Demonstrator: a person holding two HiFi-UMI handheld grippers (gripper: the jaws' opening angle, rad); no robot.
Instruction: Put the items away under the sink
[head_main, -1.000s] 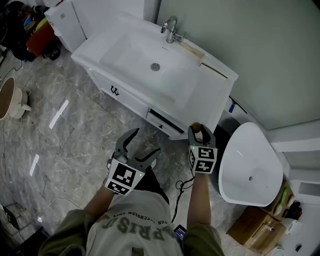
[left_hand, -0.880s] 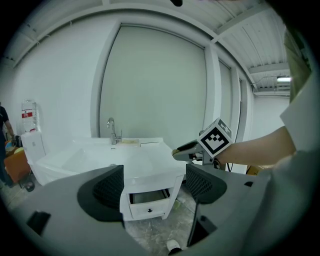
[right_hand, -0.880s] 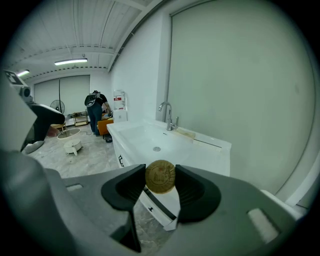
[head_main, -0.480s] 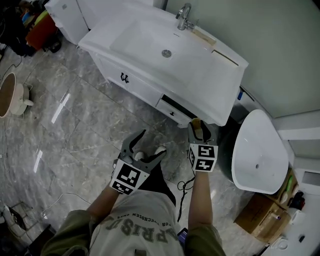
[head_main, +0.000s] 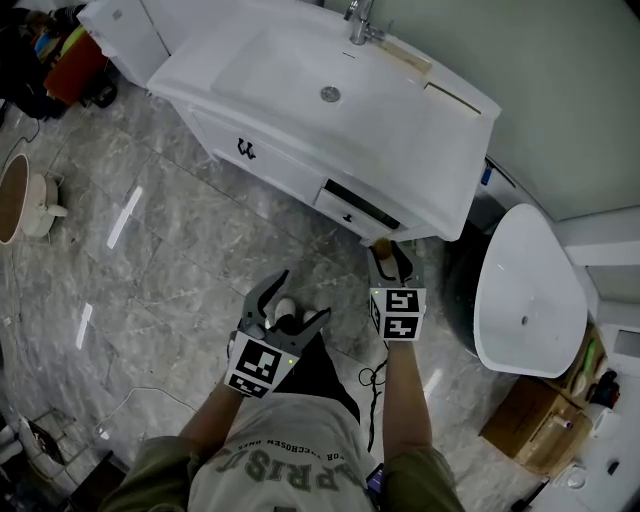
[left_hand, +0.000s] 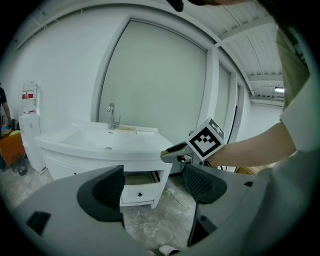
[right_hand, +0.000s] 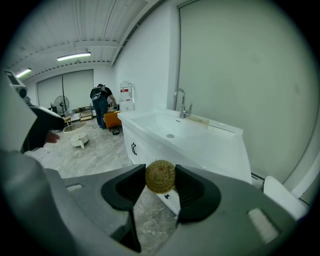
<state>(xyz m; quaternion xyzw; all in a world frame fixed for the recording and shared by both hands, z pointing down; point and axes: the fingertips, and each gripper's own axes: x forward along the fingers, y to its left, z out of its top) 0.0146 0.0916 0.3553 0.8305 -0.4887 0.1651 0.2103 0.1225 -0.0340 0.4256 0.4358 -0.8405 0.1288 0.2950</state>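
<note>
A round gold-topped item (right_hand: 160, 176) is sitting gripped between the jaws of the right gripper (head_main: 390, 262), low in the centre of the right gripper view, before the white sink cabinet (head_main: 280, 165). The cabinet's drawer (left_hand: 134, 191) is standing ajar. The left gripper (head_main: 305, 293) is holding its jaws wide on nothing.

Head view: high overhead, steeply down on sink cabinet (head_main: 420, 130), floor (head_main: 150, 260). Left gripper view: low, farther back, faces cabinet front. Right gripper view: nearer, faces cabinet's corner. All three share cabinet.
</note>
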